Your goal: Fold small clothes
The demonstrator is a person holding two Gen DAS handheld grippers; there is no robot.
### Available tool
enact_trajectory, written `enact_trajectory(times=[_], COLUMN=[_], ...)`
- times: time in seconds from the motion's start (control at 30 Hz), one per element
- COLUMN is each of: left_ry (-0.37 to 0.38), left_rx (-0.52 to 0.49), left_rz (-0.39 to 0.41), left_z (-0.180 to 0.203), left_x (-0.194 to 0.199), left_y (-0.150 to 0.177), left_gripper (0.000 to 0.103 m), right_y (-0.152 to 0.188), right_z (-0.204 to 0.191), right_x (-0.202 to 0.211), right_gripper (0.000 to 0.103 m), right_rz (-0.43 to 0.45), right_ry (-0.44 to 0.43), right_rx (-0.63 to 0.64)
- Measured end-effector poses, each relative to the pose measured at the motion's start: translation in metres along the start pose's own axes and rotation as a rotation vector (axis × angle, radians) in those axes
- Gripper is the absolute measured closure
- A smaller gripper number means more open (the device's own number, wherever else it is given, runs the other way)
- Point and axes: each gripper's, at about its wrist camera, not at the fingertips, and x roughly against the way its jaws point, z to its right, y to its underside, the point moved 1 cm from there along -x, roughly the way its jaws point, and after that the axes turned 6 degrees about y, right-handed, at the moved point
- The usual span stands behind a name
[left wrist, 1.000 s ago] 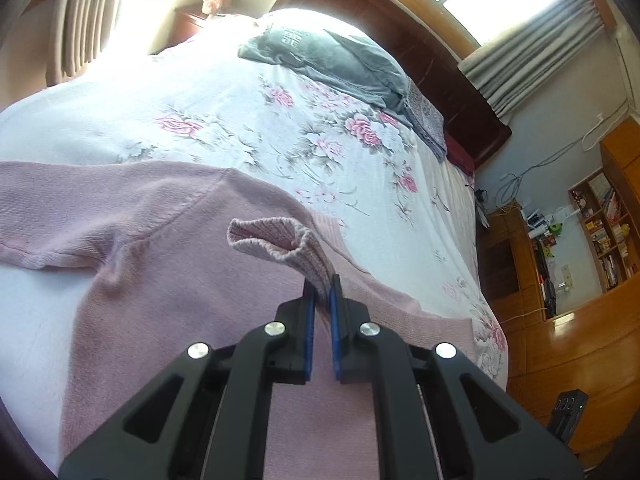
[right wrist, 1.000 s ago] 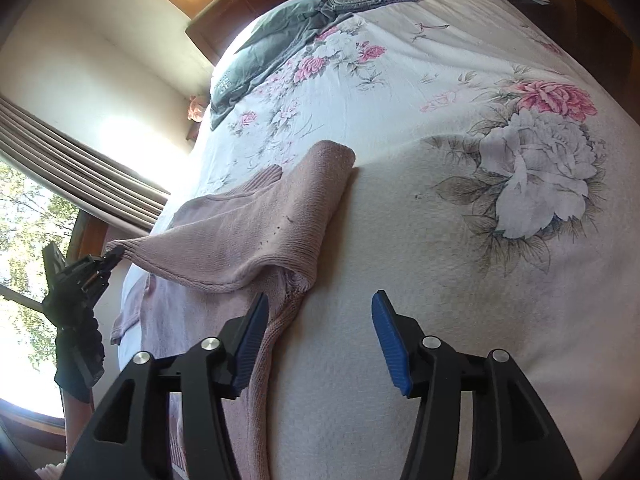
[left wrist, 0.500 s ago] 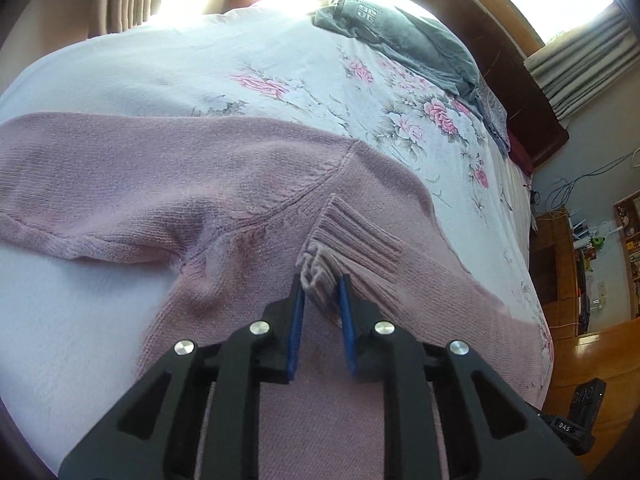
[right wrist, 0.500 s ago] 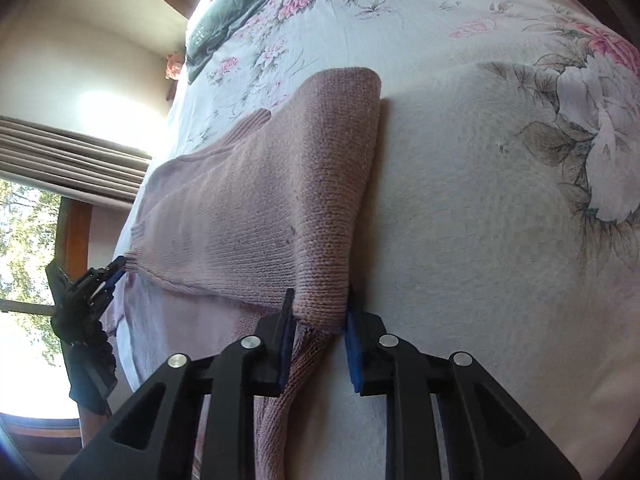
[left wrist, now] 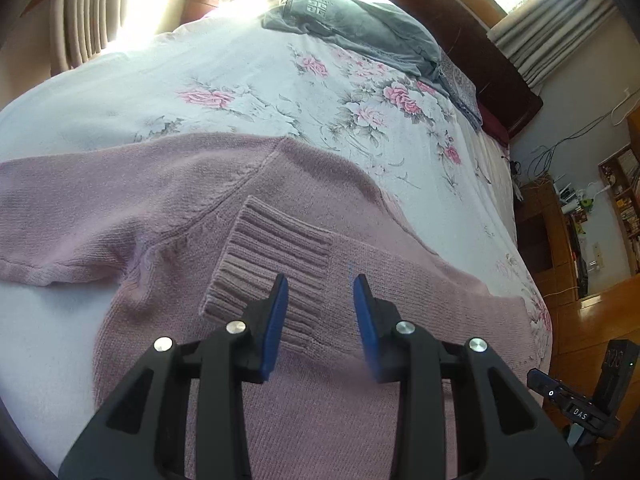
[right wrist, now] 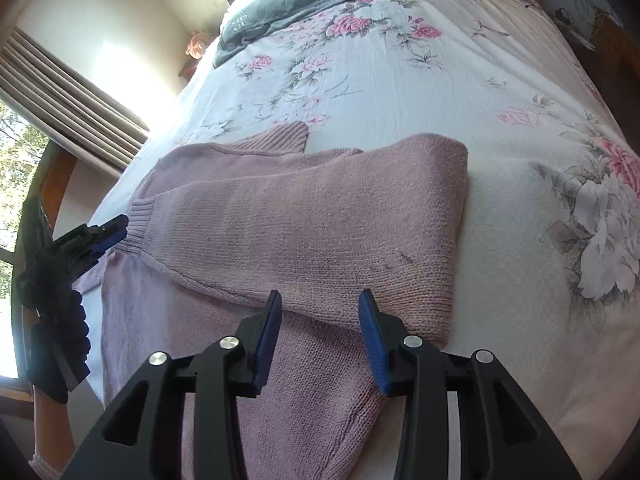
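Seen from the left wrist, the left gripper (left wrist: 320, 300) hangs low over the pink sweater (left wrist: 168, 208) with its jaws spread wide and empty, the ribbed cuff (left wrist: 276, 252) of a folded-in sleeve lying flat on the sweater's body between and just ahead of the blue pads (left wrist: 276, 320). From the right wrist, the right gripper (right wrist: 320, 316) likewise has its jaws wide apart and holds nothing; its pads sit just above the near edge of the folded sleeve (right wrist: 320, 224), which lies across the sweater from about 3 o'clock to 9 o'clock, its fold at the 3 o'clock end and its cuff at the 9 o'clock end, where the other gripper's blue tips are just beside it. The sweater is spread on a bed (right wrist: 400, 80) covered with a white sheet printed with pink flowers; in the left view its other sleeve stretches out toward 9 o'clock. Farther up the bed, near 12 o'clock in both views, lies a grey garment (left wrist: 360, 28) against the dark wooden headboard (left wrist: 500, 60). Beyond, curtains (left wrist: 80, 12) hang at a bright window at 11 o'clock in the left view, and wooden shelves (left wrist: 616, 208) stand at 3 o'clock
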Motion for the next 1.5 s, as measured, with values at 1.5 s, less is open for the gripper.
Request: enact_trajectory(times=[1.5], left_ry=[-0.112], left_rx=[0.684], left_rz=[0.499], left_z=[-0.437], left_x=[0.24], left_y=[0.024], left_gripper=[0.048], right_y=[0.069], right_z=[-0.12], right_x=[-0.038], right_gripper=[0.04], right_rz=[-0.058], right_ry=[0.029], right_rx=[0.118])
